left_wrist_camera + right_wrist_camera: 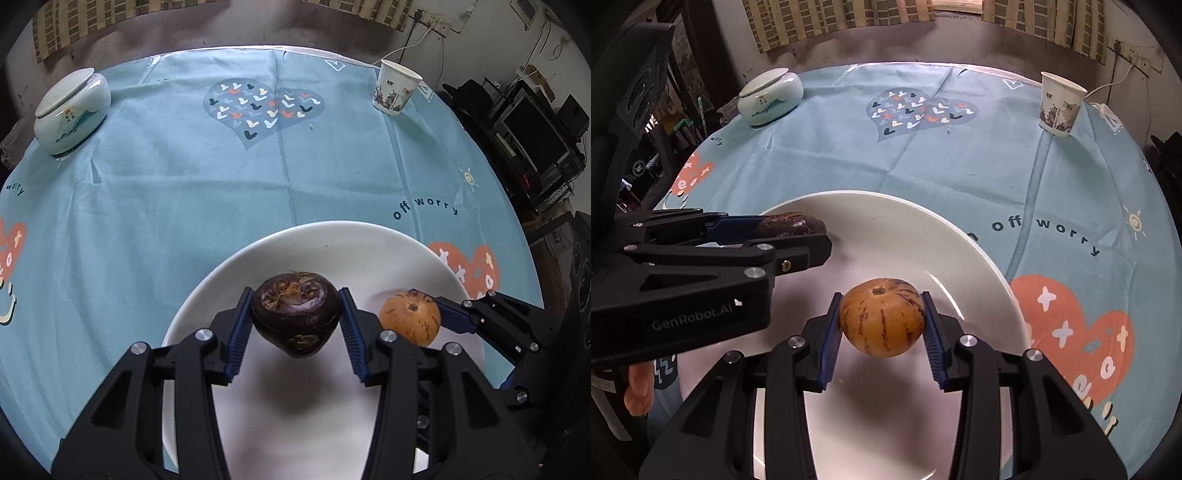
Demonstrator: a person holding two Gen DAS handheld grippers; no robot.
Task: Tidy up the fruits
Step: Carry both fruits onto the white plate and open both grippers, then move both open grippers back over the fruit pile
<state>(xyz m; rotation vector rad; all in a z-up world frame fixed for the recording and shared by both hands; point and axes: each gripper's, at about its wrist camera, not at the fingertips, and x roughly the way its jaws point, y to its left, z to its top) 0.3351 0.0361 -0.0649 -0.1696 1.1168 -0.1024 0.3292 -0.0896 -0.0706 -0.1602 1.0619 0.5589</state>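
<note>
My left gripper [295, 317] is shut on a dark purple fruit [295, 314] and holds it above the white plate [332, 243]. To its right my right gripper [439, 317] grips an orange-brown fruit [410, 317] over the same plate. In the right wrist view the right gripper [882, 325] clamps that orange-brown striped fruit [882, 322] between blue pads above the plate [960, 251]. At left there, the left gripper [798, 232] shows side-on with the purple fruit [792, 223] in it. Both fruits cast shadows on the plate below.
A pale lidded ceramic jar [72, 110] stands at the far left of the blue tablecloth [184, 177]. A printed paper cup [397, 88] stands at the far right. Dark electronics [532, 133] sit beyond the table's right edge. A person's fingers [637, 387] show at lower left.
</note>
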